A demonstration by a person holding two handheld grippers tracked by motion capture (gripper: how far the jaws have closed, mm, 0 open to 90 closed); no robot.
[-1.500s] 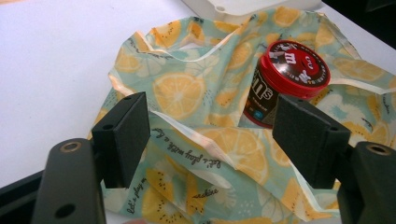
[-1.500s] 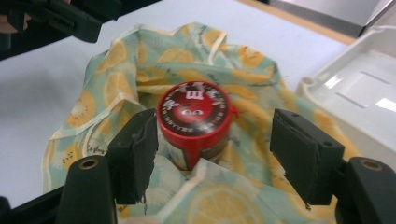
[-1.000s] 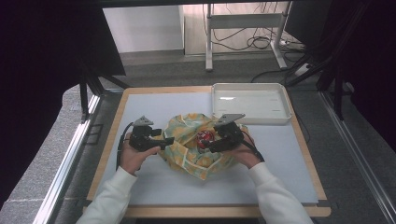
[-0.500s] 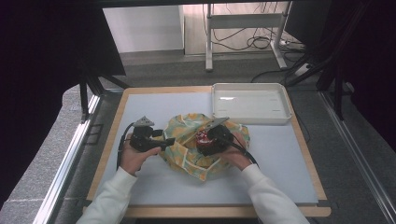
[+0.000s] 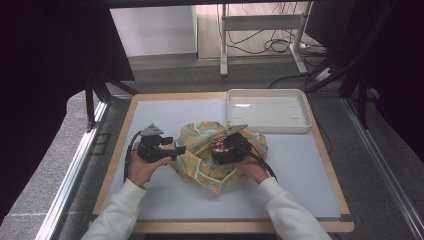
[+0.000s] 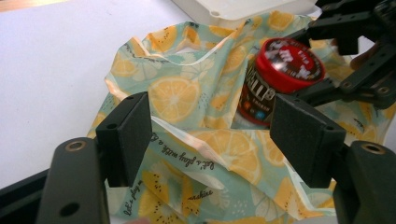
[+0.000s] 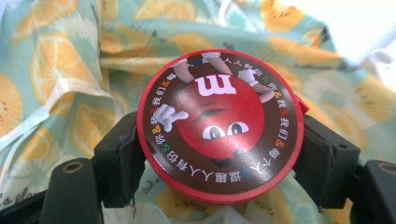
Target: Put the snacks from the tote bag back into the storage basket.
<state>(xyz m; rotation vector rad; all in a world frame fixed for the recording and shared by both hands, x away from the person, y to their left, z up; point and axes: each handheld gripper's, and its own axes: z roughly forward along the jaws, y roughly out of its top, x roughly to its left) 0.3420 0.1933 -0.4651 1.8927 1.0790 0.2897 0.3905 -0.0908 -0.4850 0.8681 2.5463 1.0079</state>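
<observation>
At the lower centre of the high view, two white sleeves are seen, each hand holding a gripper over a lemon-print cloth [image 5: 210, 165] on the white table [image 5: 300, 170]. Compared with a second earlier, the right gripper [image 5: 226, 150] is set lower, and its jaws have just been closing around a red-lidded candy tub [image 7: 219, 126] at the cloth's centre; the pads are pressed against it, so a lift is judged near. The left gripper [image 6: 210, 135] is held apart, with the cloth's hem between its jaws, untouched. The lid's cartoon face is shown by the right gripper view; the white tray [image 5: 267, 111], upper right, is plainest from above.
</observation>
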